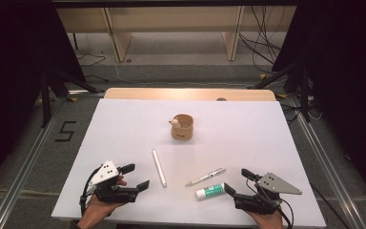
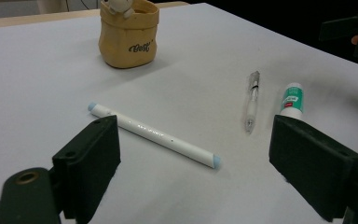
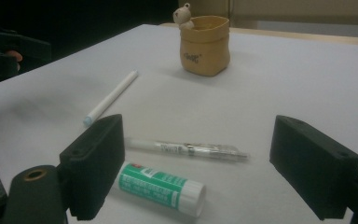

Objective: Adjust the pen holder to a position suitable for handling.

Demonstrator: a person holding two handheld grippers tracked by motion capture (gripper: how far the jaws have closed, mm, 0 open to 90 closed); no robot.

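White table (image 1: 124, 124): glue stick (image 1: 209, 191) by open R tool (image 1: 236, 182).

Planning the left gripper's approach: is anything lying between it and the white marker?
Nothing visible. The left gripper is open, and only bare table separates it from the white marker.

Before you lies a white table (image 1: 124, 124) with a bare wooden strip along its far edge. On it stand a tan pot (image 1: 182, 127) near the middle, and nearer you lie a white marker (image 1: 159, 167), a clear pen (image 1: 206, 177) and a green-labelled glue stick (image 1: 209, 191).
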